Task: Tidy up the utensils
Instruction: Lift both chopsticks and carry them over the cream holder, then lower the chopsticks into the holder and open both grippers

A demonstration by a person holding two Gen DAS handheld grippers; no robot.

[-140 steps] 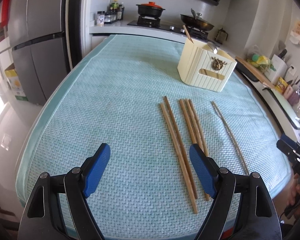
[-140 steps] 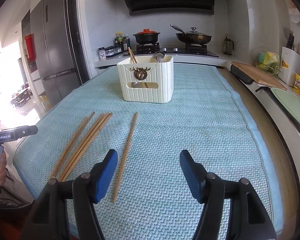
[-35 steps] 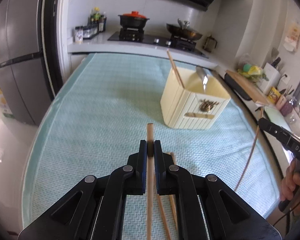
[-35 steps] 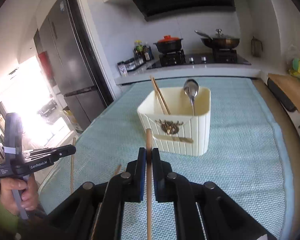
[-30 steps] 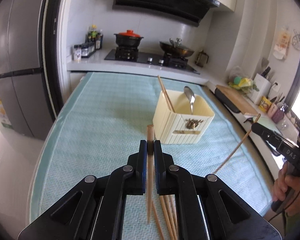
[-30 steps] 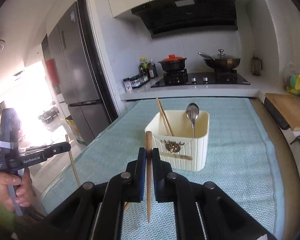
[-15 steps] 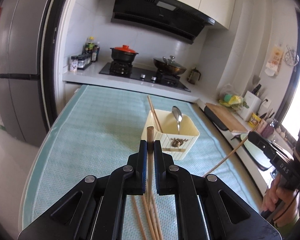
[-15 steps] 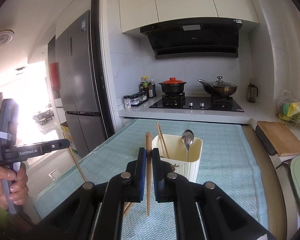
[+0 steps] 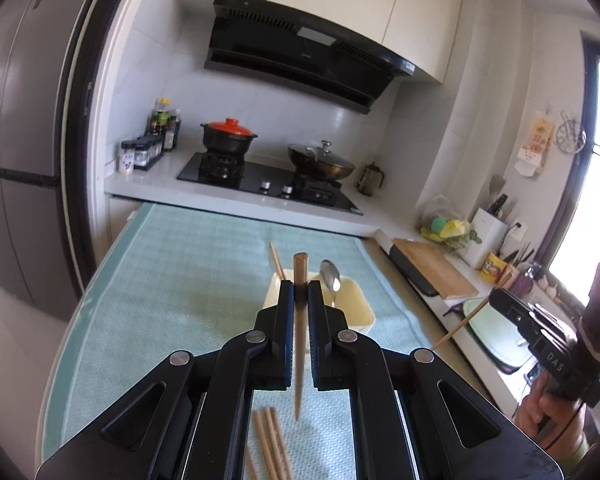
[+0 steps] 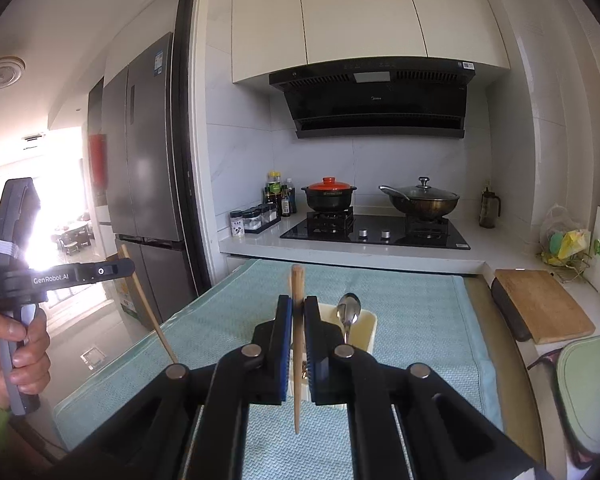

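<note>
Teal mat (image 9: 188,280) | left gripper (image 9: 299,296) fingers clamp upright chopstick (image 9: 299,320) | right gripper (image 10: 298,316) fingers clamp second chopstick (image 10: 297,344)

Both wrist views high above teal mat (image 9: 172,280), facing stove (image 10: 376,232), probably level.

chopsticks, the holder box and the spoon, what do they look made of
Chopsticks: likely wood or bamboo, matte tan with faint grain. Holder box: probably plastic, smooth cream walls; could be glazed ceramic. Spoon: metal, likely stainless steel, with a shiny mirror-like bowl.
</note>
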